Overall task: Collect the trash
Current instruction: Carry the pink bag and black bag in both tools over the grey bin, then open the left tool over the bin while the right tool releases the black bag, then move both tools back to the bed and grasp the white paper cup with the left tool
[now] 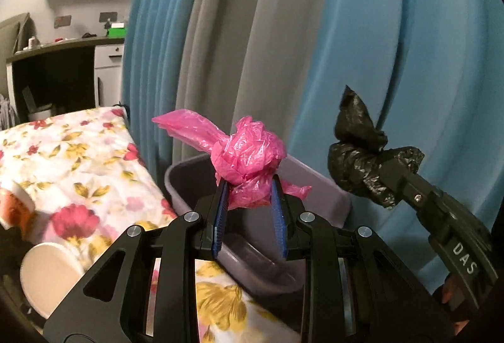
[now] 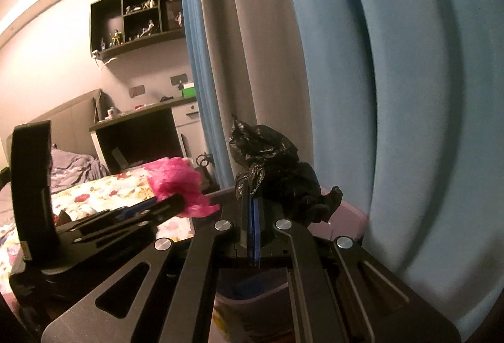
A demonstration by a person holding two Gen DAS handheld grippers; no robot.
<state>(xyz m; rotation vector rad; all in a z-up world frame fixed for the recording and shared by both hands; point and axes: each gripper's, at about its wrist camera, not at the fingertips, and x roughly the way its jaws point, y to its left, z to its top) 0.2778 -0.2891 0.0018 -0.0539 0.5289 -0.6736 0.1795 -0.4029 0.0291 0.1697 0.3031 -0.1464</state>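
left fingers (image 1: 249, 196) clamp pink bag (image 1: 249, 151) | right fingers (image 2: 250, 195) pinch black bag (image 2: 283, 176) | bin (image 1: 315, 185) below | curtain (image 1: 409, 59) behind

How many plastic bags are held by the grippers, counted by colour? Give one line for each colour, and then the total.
Pink bag: 1, in the left gripper
Black bag: 1, in the right gripper
Total: 2

Dim warm light, fisheye-warped, blurred edges
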